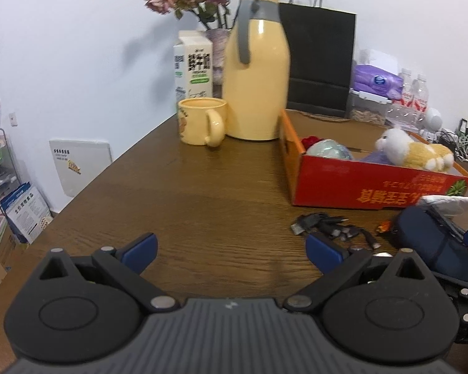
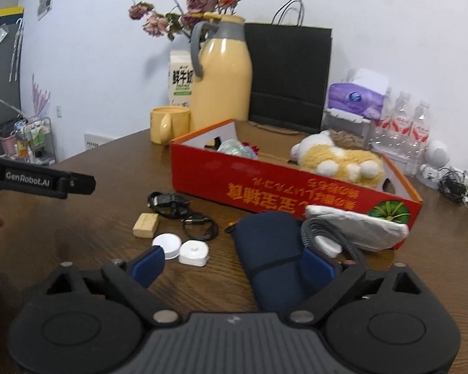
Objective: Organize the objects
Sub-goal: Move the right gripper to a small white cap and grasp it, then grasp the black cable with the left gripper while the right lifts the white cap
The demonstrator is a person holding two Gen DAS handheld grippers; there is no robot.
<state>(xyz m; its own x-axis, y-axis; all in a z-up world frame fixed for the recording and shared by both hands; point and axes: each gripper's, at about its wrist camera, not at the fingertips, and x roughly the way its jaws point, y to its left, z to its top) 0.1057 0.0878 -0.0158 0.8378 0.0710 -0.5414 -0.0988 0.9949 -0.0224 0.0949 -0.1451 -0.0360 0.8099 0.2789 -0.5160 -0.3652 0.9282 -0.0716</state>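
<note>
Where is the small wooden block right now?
In the right wrist view, the wooden block lies on the table, left of centre, beside the black cable bundle and just behind the round white disc.

A box (image 2: pixel 296 184) is sitting on the bench (image 2: pixel 93 227), holding a plush (image 2: pixel 340 155) toward its right end and a ball (image 2: pixel 234 148) toward its left. Behind the box a bag (image 2: pixel 288 74) is standing, with a jug (image 2: pixel 221 84) to its left, a carton (image 2: pixel 180 81) behind the jug and a mug (image 2: pixel 168 124) beside it. In front of the box cables (image 2: pixel 184 212), a block (image 2: pixel 145 225), two discs (image 2: pixel 181 247) and a pouch (image 2: pixel 271 249) are lying. Bottles (image 2: pixel 402 137) are standing right of the box.
</note>
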